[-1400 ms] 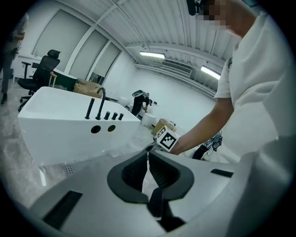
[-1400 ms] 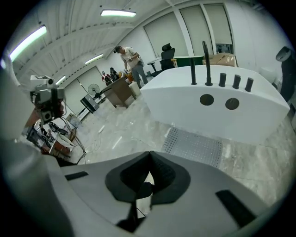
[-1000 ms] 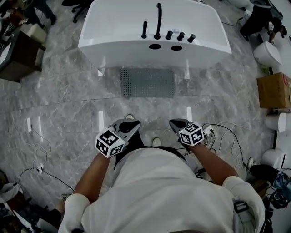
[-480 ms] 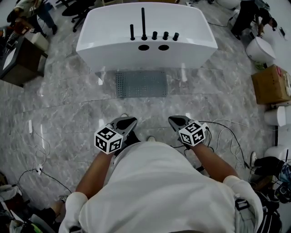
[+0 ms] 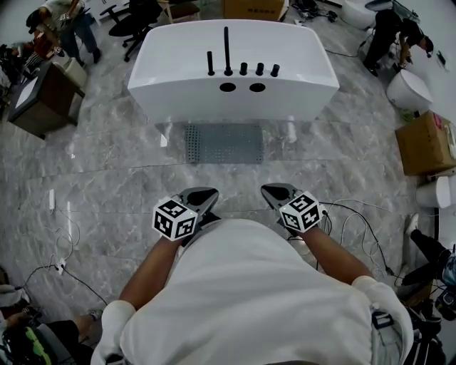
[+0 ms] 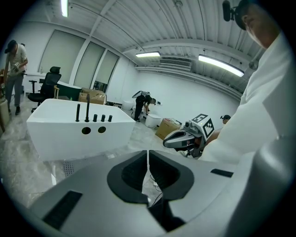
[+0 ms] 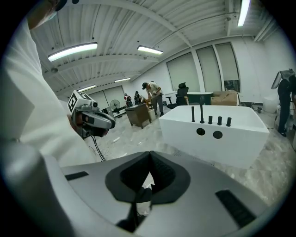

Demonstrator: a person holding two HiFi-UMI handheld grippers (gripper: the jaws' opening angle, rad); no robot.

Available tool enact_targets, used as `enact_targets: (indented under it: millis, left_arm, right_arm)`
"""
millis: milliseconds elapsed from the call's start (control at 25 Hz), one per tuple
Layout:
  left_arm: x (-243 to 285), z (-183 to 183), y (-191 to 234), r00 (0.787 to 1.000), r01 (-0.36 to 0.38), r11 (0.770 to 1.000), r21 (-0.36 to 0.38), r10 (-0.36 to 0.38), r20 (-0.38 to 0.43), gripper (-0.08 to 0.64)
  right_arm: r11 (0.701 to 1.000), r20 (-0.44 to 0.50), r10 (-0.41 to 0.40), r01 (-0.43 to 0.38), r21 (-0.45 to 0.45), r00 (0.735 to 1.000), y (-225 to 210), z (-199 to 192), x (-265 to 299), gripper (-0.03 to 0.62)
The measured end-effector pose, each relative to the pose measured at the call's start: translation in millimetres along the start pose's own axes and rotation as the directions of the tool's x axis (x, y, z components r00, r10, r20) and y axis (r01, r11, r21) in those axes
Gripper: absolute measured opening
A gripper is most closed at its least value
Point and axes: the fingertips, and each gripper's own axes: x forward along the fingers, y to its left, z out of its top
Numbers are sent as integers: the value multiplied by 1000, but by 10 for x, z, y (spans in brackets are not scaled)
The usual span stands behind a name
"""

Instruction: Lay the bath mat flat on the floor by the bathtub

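Observation:
The grey perforated bath mat (image 5: 224,142) lies flat on the marble floor right in front of the white bathtub (image 5: 231,64), which has black taps on its near rim. My left gripper (image 5: 210,192) and right gripper (image 5: 267,190) hover side by side close to my torso, well short of the mat. Both are shut with nothing between the jaws. In the left gripper view the jaw tips of the left gripper (image 6: 148,152) meet, with the tub (image 6: 78,134) and the right gripper (image 6: 187,136) beyond. The right gripper view shows the right gripper (image 7: 149,155) shut too, facing the tub (image 7: 217,134).
Loose cables (image 5: 356,221) trail over the floor at my right. A cardboard box (image 5: 420,142) and white fixtures (image 5: 410,89) stand at the right edge. A brown cabinet (image 5: 39,100) stands at the left, and people and an office chair (image 5: 135,18) are behind the tub.
Both grippers have lifted a little and stayed near my body. The head view now takes in more of the room beyond the tub. The mat has not moved.

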Motion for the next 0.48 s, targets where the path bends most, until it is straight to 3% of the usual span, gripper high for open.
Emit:
enact_targets:
  millis: [480]
  left_arm:
    - [142,76,-94,1000,26,999,41,-25,-17,28]
  right_arm:
    - [1000,48,-6,7,-18,999,-48,71,-95,8]
